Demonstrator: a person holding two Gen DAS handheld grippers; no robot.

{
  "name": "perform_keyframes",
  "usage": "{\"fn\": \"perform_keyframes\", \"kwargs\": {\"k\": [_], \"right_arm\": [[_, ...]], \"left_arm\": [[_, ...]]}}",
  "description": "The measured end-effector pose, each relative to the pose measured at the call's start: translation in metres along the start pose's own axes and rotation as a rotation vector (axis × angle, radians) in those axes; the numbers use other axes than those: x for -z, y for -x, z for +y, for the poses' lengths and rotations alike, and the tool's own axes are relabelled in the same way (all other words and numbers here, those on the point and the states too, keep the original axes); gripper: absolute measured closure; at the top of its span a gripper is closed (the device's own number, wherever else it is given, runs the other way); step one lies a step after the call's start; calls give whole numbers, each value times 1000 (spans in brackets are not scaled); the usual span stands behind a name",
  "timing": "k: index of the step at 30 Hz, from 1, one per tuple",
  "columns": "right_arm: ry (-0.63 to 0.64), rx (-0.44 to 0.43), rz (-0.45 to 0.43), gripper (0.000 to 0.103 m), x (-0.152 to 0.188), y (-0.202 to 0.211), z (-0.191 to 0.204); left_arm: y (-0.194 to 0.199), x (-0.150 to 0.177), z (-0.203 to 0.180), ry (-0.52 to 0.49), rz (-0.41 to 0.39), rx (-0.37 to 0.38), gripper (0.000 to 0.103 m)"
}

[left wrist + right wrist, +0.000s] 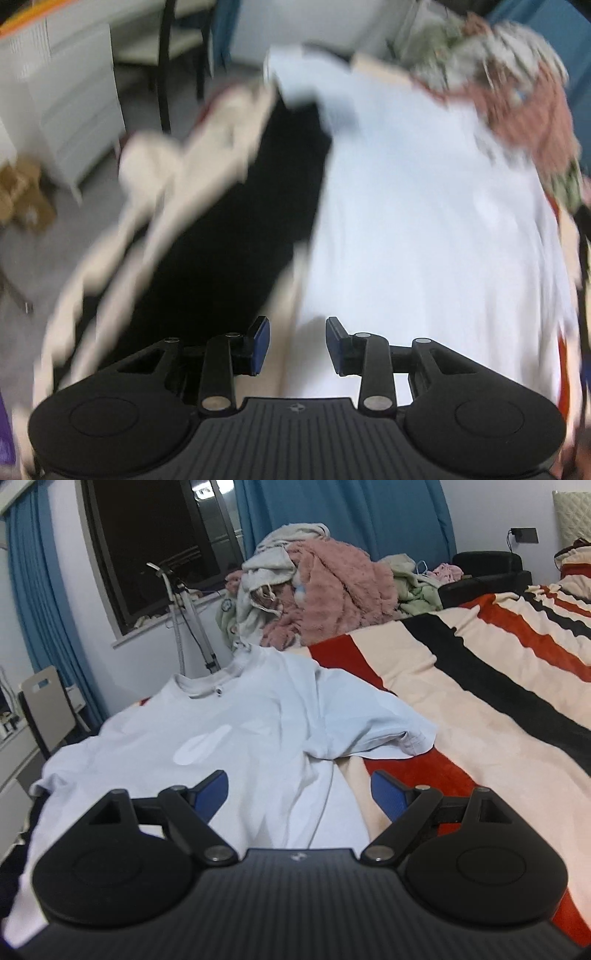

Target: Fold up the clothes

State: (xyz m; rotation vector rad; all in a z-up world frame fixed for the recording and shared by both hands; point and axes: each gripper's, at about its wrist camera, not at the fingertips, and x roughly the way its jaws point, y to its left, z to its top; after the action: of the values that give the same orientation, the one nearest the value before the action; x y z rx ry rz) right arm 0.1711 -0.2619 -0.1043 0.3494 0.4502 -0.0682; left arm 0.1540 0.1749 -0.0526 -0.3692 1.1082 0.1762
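No words or numbers can be read in either view. The black ribbed body of the right gripper (299, 794) carries a small pale emblem at its front edge, too small to make out. The same kind of mark sits on the black body of the left gripper (297, 341), also not legible. The pale blue cotton T-shirt (229, 738) has a white oval print on the chest and a small dark tag at the collar; neither shows any letters.

One white T-shirt (229, 716), one striped blanket (480, 686), one clothes pile (325, 590), two tools (299, 794).
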Motion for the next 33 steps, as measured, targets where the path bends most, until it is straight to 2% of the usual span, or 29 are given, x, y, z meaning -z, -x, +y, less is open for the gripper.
{"fn": "perform_keyframes", "kwargs": {"k": [3,5,6,8,10,11,12,14,16,19,22,25,27,28,29,31,33], "right_arm": [[9,-9,-17,18,0,23,0],[38,-9,-14,18,1,36,2],[50,-7,-7,18,2,42,2],[66,-1,9,18,5,51,3],[73,-1,13,18,6,60,4],[80,-1,8,18,7,65,4],[88,1,3,18,7,69,5],[99,7,-2,18,8,76,4],[95,5,-4,18,8,81,4],[92,-2,-26,18,6,87,3],[96,-11,-22,18,5,85,3],[95,-19,-9,18,6,82,1],[87,-26,-9,18,5,82,0],[84,-27,-12,18,4,82,-1],[79,-28,-15,18,3,82,-1],[69,-36,-25,18,1,85,-2],[69,-43,-38,18,-1,88,-1]], "left_arm": [[13,57,6,-31,119,20,63],[18,83,7,-58,184,45,57],[21,97,8,-74,201,43,57],[20,115,6,-115,232,-16,58],[19,125,7,-134,241,-53,63],[20,127,7,-139,239,-62,76],[25,130,8,-154,230,-76,84],[34,135,9,-184,213,-102,93],[43,141,10,-211,194,-131,93],[59,154,21,-190,154,-174,93],[71,162,24,-192,116,-175,92],[83,168,28,-192,93,-158,83],[92,169,26,-204,66,-151,67],[99,170,24,-213,44,-145,48],[106,170,21,-222,22,-140,34],[119,168,16,-233,-26,-126,26],[129,160,2,-235,-91,-100,22]]}}
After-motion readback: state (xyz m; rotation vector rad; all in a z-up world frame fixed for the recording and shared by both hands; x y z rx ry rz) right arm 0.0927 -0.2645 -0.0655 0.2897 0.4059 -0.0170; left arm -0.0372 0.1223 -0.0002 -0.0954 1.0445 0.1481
